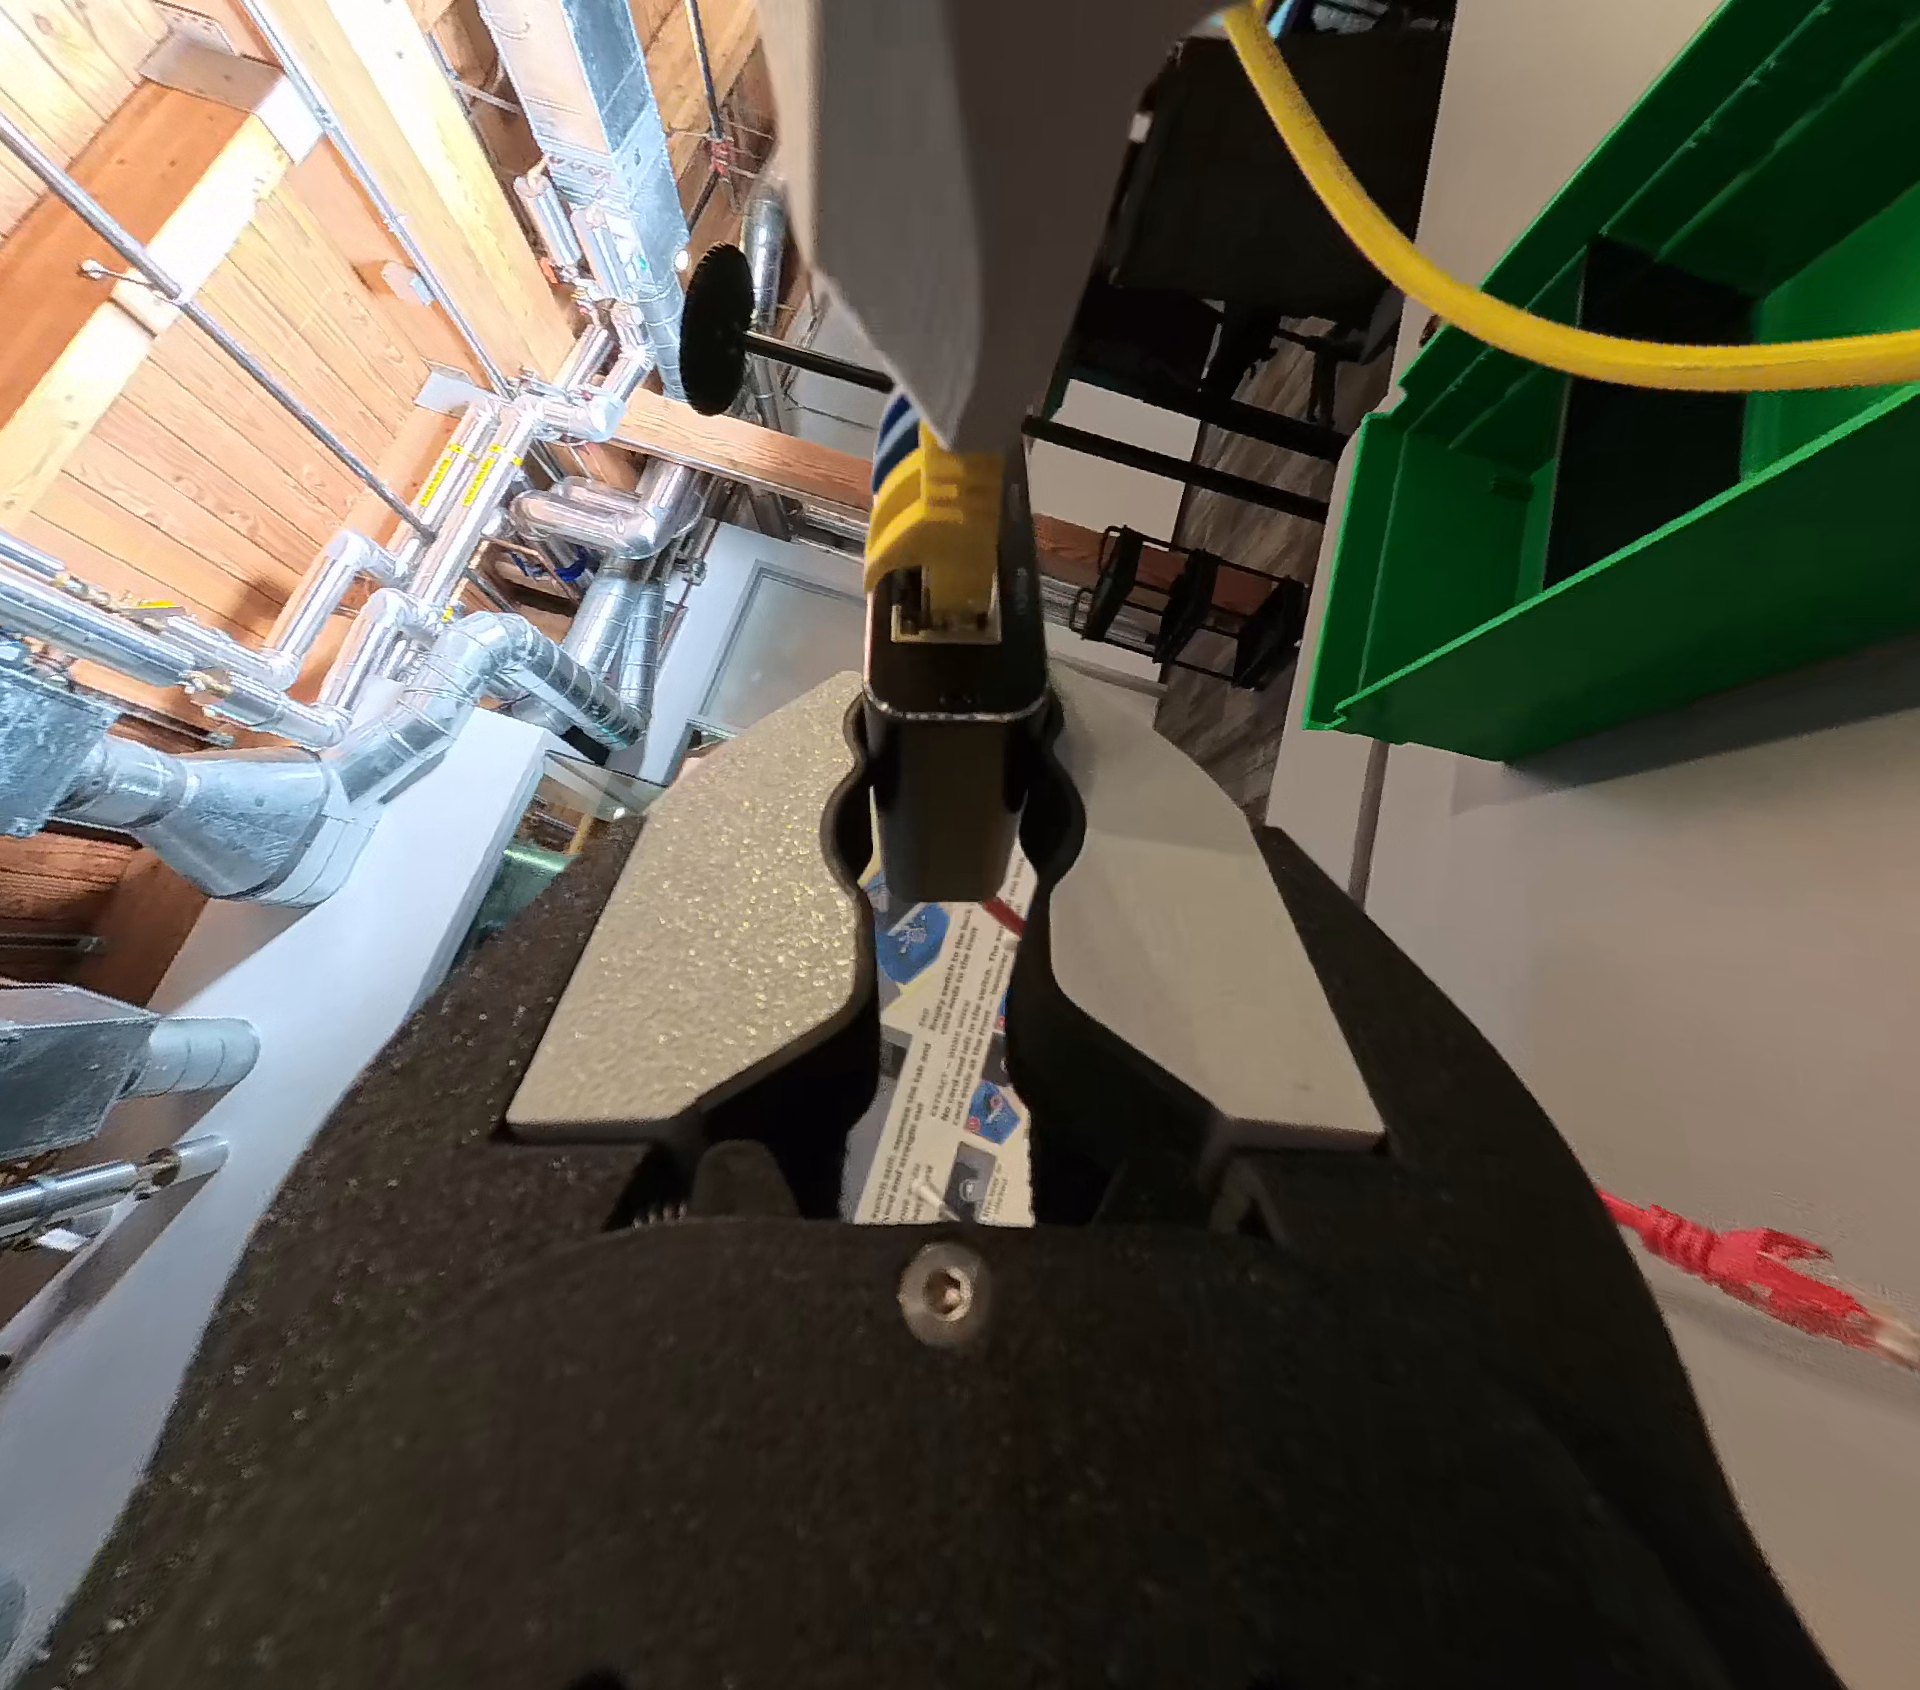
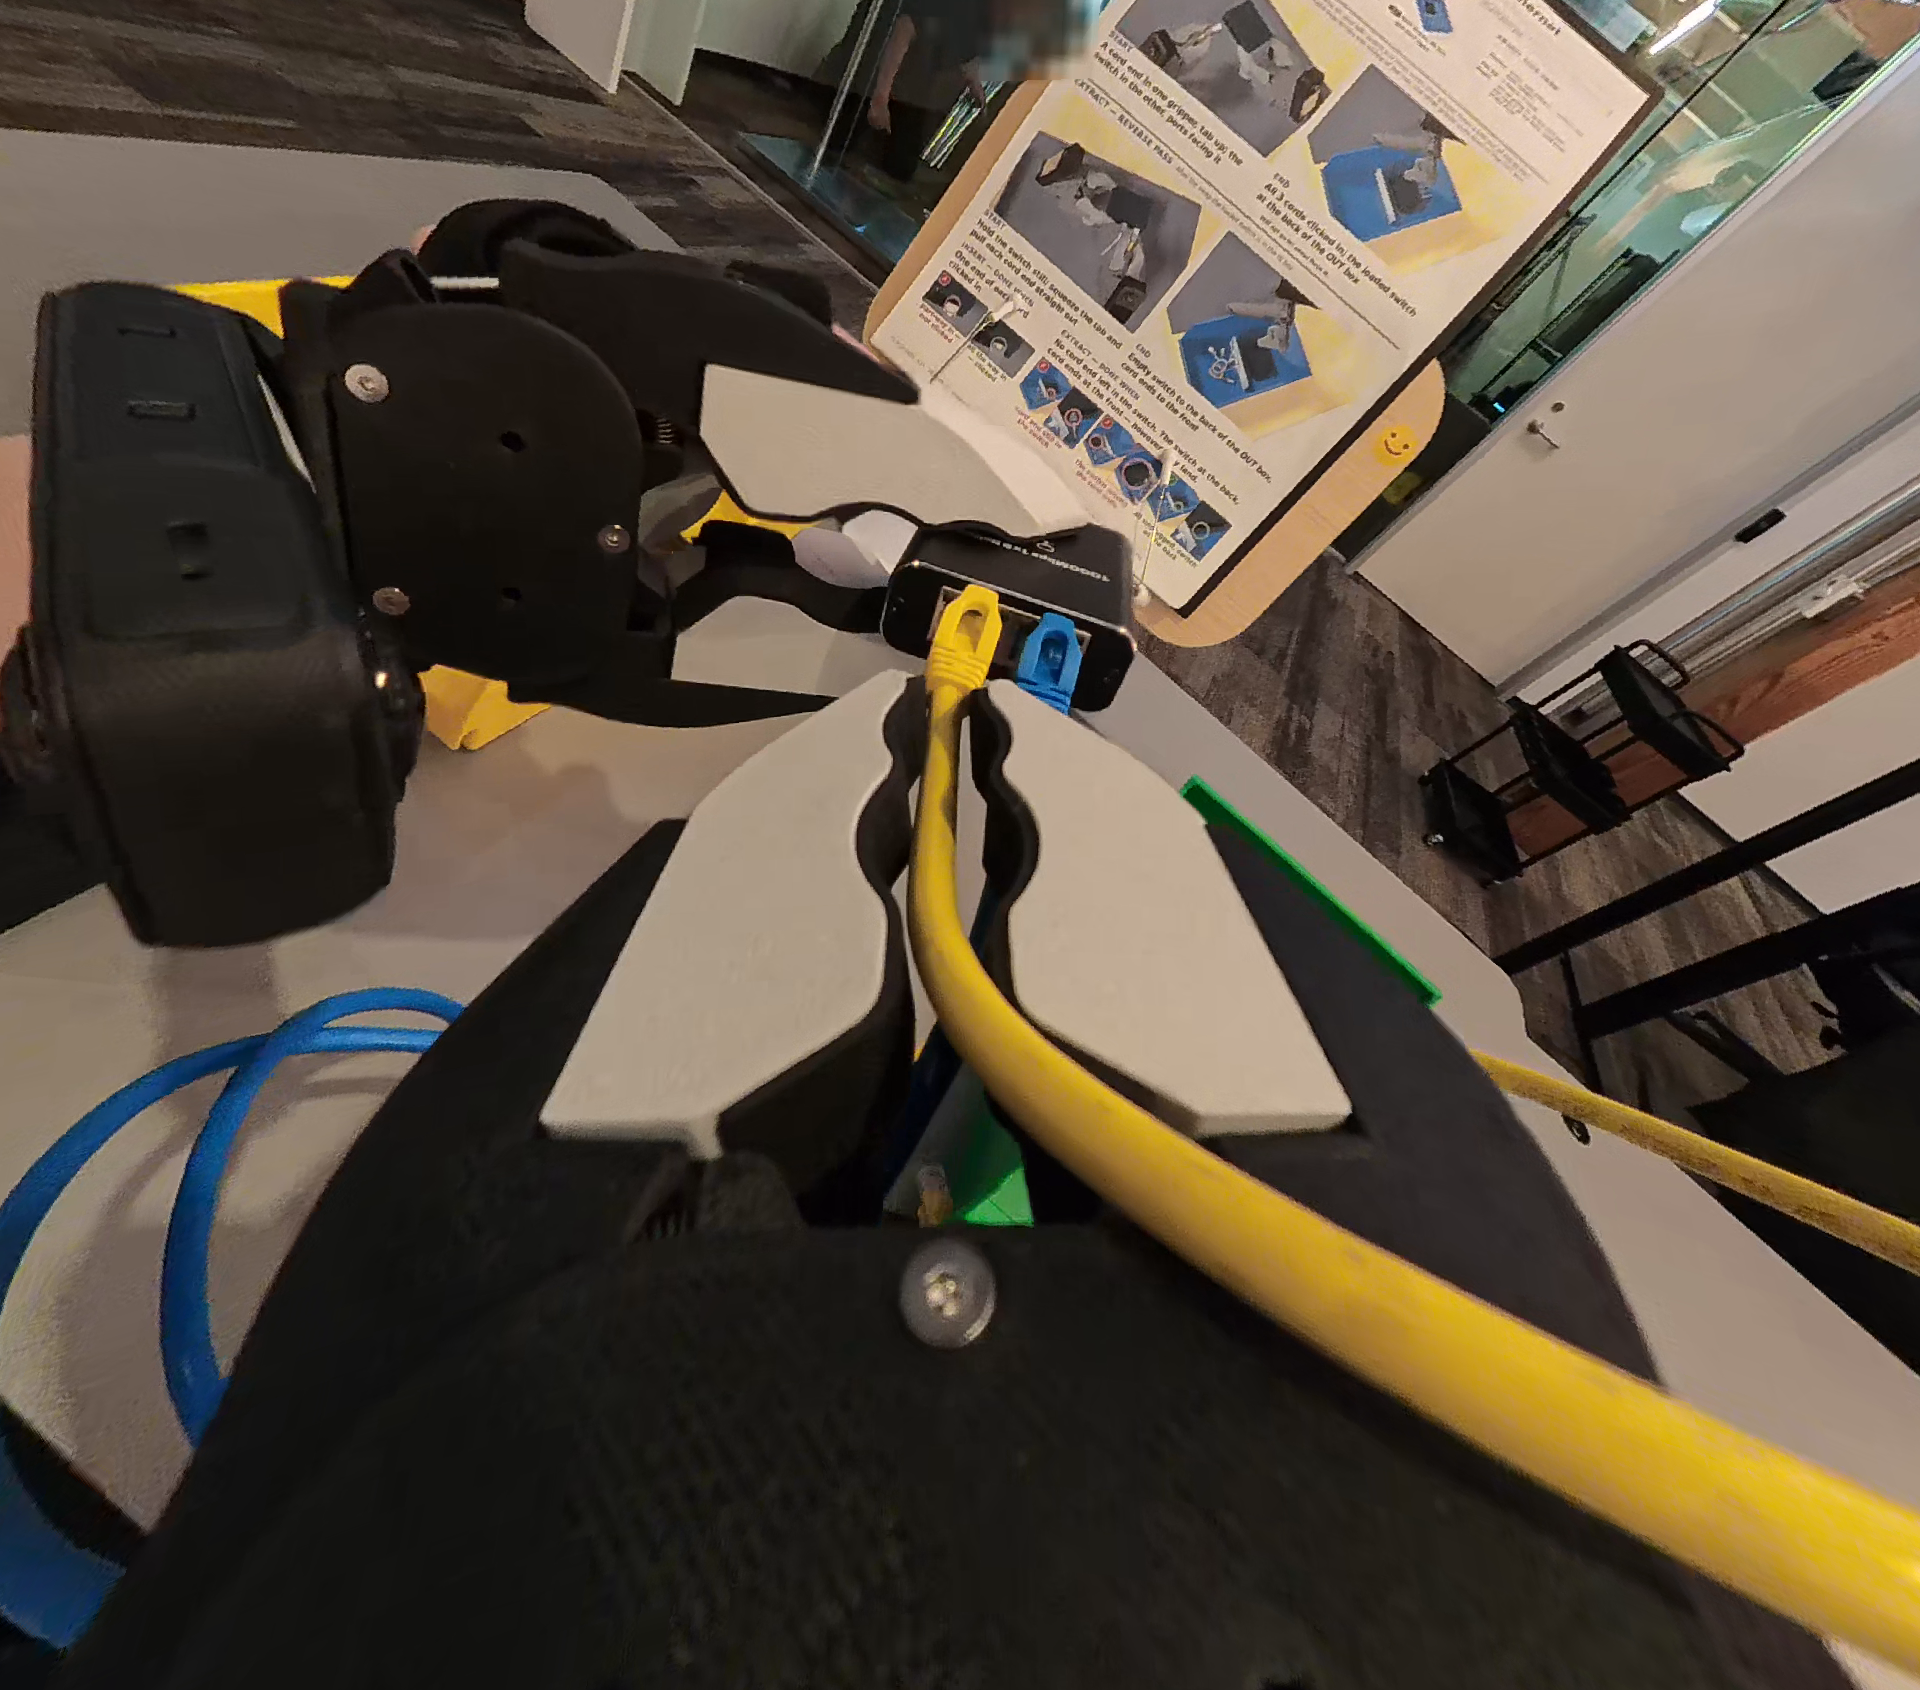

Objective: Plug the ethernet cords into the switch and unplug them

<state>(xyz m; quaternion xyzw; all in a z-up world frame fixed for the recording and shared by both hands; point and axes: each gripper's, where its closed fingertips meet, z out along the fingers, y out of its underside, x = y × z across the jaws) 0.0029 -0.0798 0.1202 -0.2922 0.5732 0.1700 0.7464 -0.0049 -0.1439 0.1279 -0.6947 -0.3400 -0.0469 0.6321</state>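
Yellow cord pinched in your right gripper just behind plug, axis in line with port; left gripper clamps switch dead ahead; blue plug seated alongside.

The switch is black, with a yellow cord and a blue cord in its ports. Both grippers are speckled black with pale grey jaws. A red cord (blurred at its tip) lies on the grey counter below a bright green bin.
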